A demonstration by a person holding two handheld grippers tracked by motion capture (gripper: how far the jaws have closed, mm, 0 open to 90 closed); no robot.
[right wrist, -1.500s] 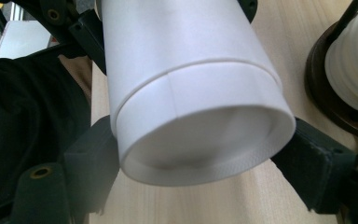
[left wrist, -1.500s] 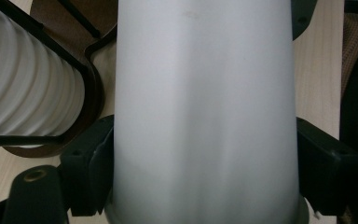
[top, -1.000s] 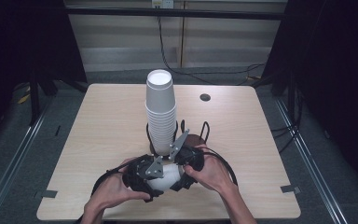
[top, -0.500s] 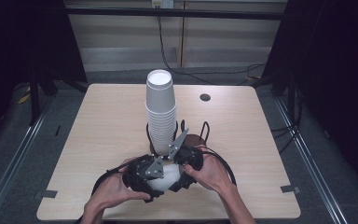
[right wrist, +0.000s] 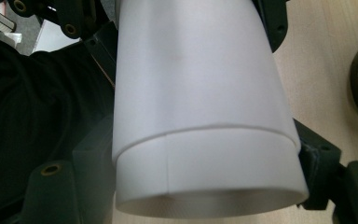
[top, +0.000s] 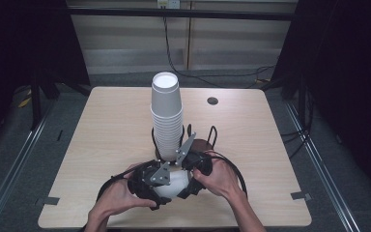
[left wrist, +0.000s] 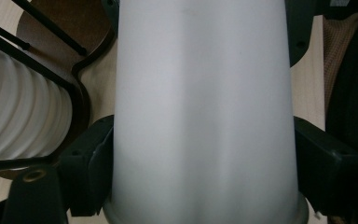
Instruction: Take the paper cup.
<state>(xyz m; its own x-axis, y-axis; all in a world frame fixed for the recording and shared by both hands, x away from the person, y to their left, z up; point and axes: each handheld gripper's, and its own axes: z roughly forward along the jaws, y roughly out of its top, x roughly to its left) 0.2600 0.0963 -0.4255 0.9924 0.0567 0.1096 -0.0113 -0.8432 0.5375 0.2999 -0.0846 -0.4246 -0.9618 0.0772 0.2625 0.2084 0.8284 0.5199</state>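
High view: near the front edge of the pale wooden table (top: 101,130), the left gripper (top: 147,183) and the right gripper (top: 193,166) are meeting on a white paper cup (top: 171,183) lying sideways between them. In the left gripper view its black jaws are pressing both sides of the cup (left wrist: 200,112); in the right gripper view that pair is clasping it (right wrist: 200,107) too. Just behind is standing a tall stack of white paper cups (top: 165,116) in a black wire holder (top: 212,135).
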